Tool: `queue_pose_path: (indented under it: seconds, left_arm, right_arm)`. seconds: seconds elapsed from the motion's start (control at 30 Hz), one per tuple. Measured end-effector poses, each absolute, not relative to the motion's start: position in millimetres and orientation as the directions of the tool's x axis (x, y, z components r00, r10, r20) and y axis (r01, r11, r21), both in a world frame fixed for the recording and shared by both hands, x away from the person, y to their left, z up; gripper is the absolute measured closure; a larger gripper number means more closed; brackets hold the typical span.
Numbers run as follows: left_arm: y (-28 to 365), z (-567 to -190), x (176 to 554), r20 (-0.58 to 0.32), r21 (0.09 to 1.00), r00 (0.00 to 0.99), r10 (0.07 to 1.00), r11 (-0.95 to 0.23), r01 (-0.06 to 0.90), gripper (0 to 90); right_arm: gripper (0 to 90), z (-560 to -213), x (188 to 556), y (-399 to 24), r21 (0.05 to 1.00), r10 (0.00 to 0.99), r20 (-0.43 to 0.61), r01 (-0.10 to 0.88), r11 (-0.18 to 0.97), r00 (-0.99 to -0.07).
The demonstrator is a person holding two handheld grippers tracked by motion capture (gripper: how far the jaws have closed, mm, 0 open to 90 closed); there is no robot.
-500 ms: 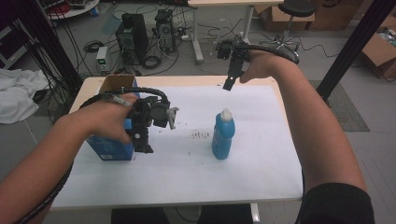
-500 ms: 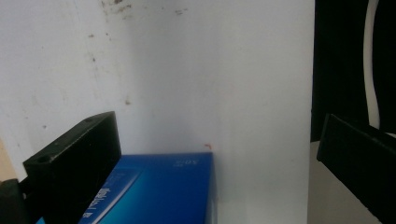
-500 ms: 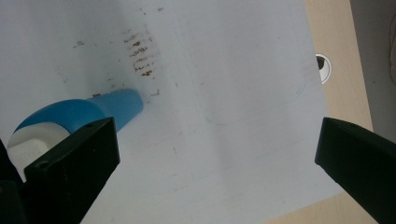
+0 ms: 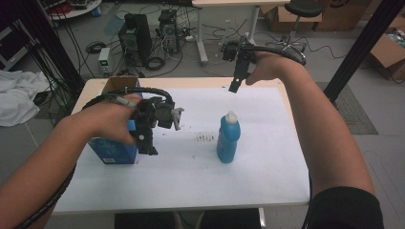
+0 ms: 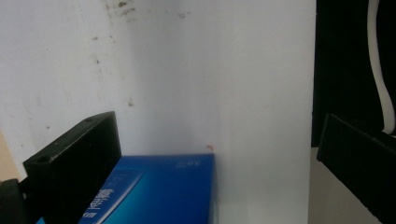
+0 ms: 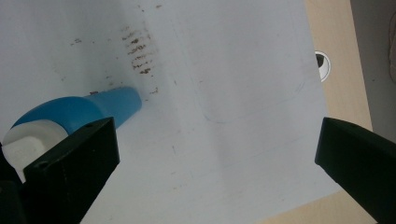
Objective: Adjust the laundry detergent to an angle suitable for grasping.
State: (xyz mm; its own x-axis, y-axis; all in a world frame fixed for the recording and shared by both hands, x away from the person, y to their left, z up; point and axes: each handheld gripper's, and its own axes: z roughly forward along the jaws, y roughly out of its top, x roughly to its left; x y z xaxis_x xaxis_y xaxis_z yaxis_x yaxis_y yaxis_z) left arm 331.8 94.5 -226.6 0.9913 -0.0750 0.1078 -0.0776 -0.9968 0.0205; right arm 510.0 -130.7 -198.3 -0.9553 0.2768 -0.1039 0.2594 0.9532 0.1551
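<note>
On the left of the surface (image 4: 191, 191), covered by a white sheet, stands a blue box (image 4: 112, 151) with its cardboard flap open at the far end. The left gripper (image 4: 145, 143) hangs just above the box's right side, pointing down, with a hand wrapped around its body and a black cable looping over the top. From the left gripper view the fingers (image 5: 74, 168) are spread wide, with nothing pinched; the corner of the blue box (image 5: 163, 191) lies below and between them, not touched by either.

Right of centre, well apart from the box, a blue bottle (image 4: 228, 138) with a white cap stands upright. A patch of small dark marks (image 4: 205, 138) stains the sheet just left of it (the same smudges appear beside the bottle in the right gripper view).

Over the far edge of the surface, the right gripper (image 4: 235, 81) is held high in the air, tilted downward. Its fingers (image 6: 70, 168) are also spread wide and hold nothing; the blue bottle (image 6: 79, 112) shows beneath the left finger, clearly lower and not in contact.
</note>
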Motion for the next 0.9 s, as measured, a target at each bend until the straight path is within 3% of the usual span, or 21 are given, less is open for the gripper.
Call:
queue_pose_path:
  seconds: [0.9]
  left_arm:
    - [97.2,-223.6,324.6,0.131,0.023,0.99,-0.052,-0.998,-0.056,0.1]
  right_arm:
    - [0.0,-195.2,509.2,-126.7,0.16,0.264,-0.111,0.245,0.956,-0.958]
